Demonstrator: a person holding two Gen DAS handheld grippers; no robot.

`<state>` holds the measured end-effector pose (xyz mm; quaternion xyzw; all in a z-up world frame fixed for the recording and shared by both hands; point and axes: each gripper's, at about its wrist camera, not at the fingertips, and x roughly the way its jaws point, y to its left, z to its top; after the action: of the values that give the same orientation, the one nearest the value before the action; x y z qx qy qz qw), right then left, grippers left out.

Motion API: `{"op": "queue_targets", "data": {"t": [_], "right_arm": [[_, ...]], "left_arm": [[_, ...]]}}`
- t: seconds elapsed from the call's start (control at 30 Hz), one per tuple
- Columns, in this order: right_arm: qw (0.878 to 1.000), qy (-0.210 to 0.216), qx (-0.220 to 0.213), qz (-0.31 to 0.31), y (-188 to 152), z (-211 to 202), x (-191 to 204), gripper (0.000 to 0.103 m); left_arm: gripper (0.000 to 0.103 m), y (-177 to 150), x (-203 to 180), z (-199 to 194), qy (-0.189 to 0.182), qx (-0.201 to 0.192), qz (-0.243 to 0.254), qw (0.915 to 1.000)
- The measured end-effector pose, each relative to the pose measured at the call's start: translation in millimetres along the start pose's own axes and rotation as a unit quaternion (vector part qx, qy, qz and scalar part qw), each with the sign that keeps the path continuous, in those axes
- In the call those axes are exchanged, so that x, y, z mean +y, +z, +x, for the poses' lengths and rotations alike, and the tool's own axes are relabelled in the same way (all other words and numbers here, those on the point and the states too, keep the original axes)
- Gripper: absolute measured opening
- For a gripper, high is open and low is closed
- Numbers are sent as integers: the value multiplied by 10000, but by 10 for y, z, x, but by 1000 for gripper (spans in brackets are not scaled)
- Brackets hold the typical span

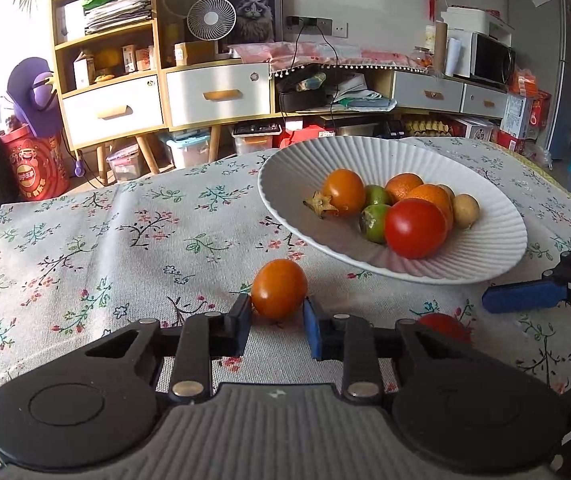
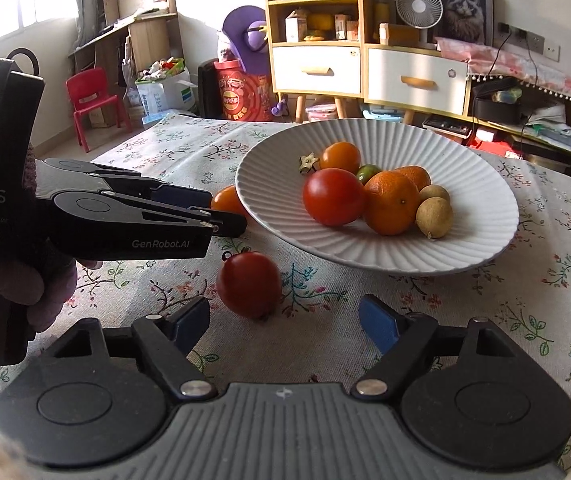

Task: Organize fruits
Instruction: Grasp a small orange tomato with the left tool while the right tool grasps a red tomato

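Note:
An orange tomato [image 1: 279, 294] lies on the flowered tablecloth just in front of the white ribbed plate [image 1: 285, 168]. My left gripper [image 1: 276, 306] is shut on it, both blue pads pressing its sides. The right wrist view shows that same left gripper [image 2: 225, 212] with the orange tomato [image 2: 227, 200] at the plate's [image 2: 465, 184] near-left rim. A red tomato [image 2: 247, 284] sits on the cloth just ahead of my right gripper [image 2: 285, 320], which stands open, its pads apart from the fruit. In the left wrist view the red tomato [image 1: 443, 324] is half hidden.
The plate holds several fruits: a red tomato [image 2: 333, 196], tangerines [image 2: 391, 202], an orange tomato [image 2: 340, 157], green fruits [image 1: 373, 222] and brown longans [image 2: 434, 217]. A gloved hand [image 2: 25, 292] holds the left gripper. Shelves and drawers stand beyond the table's far edge.

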<state>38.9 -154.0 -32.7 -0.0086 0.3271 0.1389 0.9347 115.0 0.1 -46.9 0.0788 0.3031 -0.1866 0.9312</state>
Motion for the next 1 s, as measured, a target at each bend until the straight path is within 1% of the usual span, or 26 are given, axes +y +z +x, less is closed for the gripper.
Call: {"op": "queue_targets", "data": {"t": [0.07,0.13,0.2,0.3,0.4,0.43,0.47,0.5,0.53,0.57,0.63,0.7,0.93,0.97,1.0], "right_arm": [[10000,9,-2,-44,11,12,13,72],[10000,10,10,-98,18,24,32,68],[9999,13,4,-134,18,28,41,64],[9999,41,2,-152,44,39,51,58],[9998,106,-17,-184,57,34,54,48],[9997,139,-17,-206,60,33,58,42],[9996,161,-12,-225,61,32,63,39],[9995,190,-8,-245,58,31,75,32],[9994,204,-10,-264,54,28,85,32],[9993,236,-9,-281,52,24,89,32],[9991,277,-14,-328,43,9,91,32],[9990,269,-18,-369,38,2,93,32],[9995,251,-2,-211,49,8,37,32],[9995,254,1,-170,54,14,30,32],[9996,256,4,-139,59,17,24,32]], "left_arm": [[18,1,16,-20,-9,30,-43,10000],[9,-4,31,-45,-10,54,-79,10000],[5,-10,53,-69,-8,80,-134,9999],[5,-22,87,-111,-9,104,-204,9997],[6,-32,109,-140,-45,113,-227,9997],[7,-34,121,-138,-59,118,-244,9996],[7,-35,128,-137,-61,99,-268,9996],[11,-35,134,-131,-75,85,-288,9995],[18,-31,126,-117,-82,82,-309,9995],[22,-24,121,-104,-70,70,-312,9995],[42,-10,96,-76,-16,31,-260,9997],[47,14,70,-35,53,-8,-175,9998],[47,85,38,93,32,-11,-133,9999],[45,77,39,109,13,33,-114,9999],[38,78,35,116,-5,40,-102,9999]]}}
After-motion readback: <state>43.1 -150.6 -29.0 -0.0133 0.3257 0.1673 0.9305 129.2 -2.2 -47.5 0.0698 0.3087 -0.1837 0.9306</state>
